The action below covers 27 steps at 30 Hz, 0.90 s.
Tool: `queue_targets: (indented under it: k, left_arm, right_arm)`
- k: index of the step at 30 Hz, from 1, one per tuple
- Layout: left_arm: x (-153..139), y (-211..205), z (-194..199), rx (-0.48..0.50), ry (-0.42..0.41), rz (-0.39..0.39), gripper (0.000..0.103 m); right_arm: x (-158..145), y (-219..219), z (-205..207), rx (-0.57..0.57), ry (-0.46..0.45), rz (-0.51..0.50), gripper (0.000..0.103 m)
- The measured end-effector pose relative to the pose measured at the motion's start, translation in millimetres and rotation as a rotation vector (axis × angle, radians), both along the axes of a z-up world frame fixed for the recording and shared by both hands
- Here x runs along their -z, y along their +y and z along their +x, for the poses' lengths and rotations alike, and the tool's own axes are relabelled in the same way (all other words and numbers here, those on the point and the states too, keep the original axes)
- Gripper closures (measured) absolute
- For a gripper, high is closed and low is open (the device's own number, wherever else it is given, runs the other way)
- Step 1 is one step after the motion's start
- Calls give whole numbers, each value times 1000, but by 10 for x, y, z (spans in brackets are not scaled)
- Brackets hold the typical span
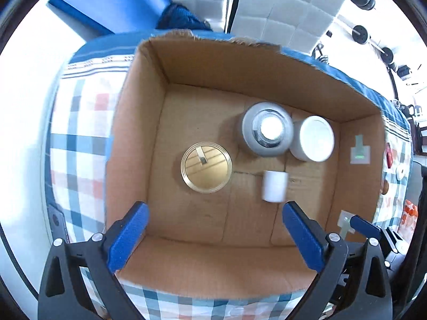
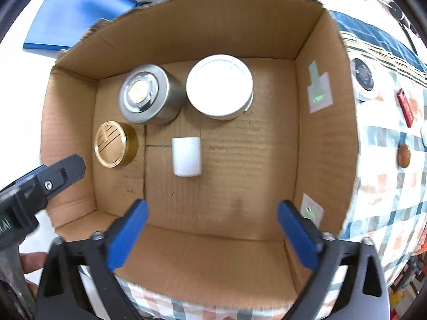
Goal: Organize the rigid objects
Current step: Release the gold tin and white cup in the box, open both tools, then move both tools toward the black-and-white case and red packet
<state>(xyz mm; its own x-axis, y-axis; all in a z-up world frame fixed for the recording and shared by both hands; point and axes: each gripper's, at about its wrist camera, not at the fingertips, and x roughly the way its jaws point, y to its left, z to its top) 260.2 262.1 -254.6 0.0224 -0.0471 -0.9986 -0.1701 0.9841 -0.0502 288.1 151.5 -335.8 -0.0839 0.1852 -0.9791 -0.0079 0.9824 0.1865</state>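
An open cardboard box [image 1: 133, 133] [image 2: 325, 133] holds several items. A gold round tin [image 1: 206, 167] [image 2: 115, 144] stands at the left. A silver tin with a clear lid [image 1: 267, 132] [image 2: 149, 96] and a white-lidded round container [image 1: 313, 138] [image 2: 220, 86] stand at the back. A small white cylinder [image 1: 275, 186] [image 2: 186, 156] lies on its side in the middle. My left gripper [image 1: 214, 236] is open and empty above the box's near side. My right gripper [image 2: 212, 236] is open and empty above the near side too. The left gripper's body shows in the right wrist view [image 2: 53, 178].
The box sits on a checked tablecloth [image 1: 77, 144] [image 2: 387, 186]. To its right lie a black-faced round object [image 2: 363, 76], a red flat item [image 2: 405, 108], a brown round piece [image 2: 403, 155]. A blue folder [image 1: 106, 2] [image 2: 72, 16] lies behind the box.
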Motion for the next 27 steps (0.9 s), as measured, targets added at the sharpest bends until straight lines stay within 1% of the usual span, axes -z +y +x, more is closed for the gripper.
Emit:
queue_targets:
  k: [2,6,7,9,11,13,18,22,27]
  left_arm:
    - [-188,67,-78,2,-26,-2,0]
    - [-518,-28,-248,19,-89,8,0]
    - [-562,-39,-277,24,-104,8,0]
    - [-744,-43,-352,32,-132,10,0]
    - [-840,-65,-396,39,-156,15,0]
    - [-908,-96,-453,48,-177,18,0]
    - [-1057,-141,-624,56,-209,24,0]
    - [-1169,-204,-716,57,-228,30,0]
    - [-1271,-362,-778,50,-247,26,0]
  right_arm:
    - [-91,-119,-122,-7,-20,-9,0]
    - [-399,-254,-285,-19,-67,-18,0]
    - [-473,-281,-325,-20,-78,-13,0]
    - [-718,-406,-425,-20,-106,-12,0]
    - [-906,-475,-511,-16,-136,-11,0]
    - [-1102,-523,-592,-13,-159,1,0]
    - [-1473,-575,-790,-33,-220,-9,0]
    - [-1648,-613,-926,-52,-239,21,0]
    - [-1745,-766,-998,-48,-238,65,0]
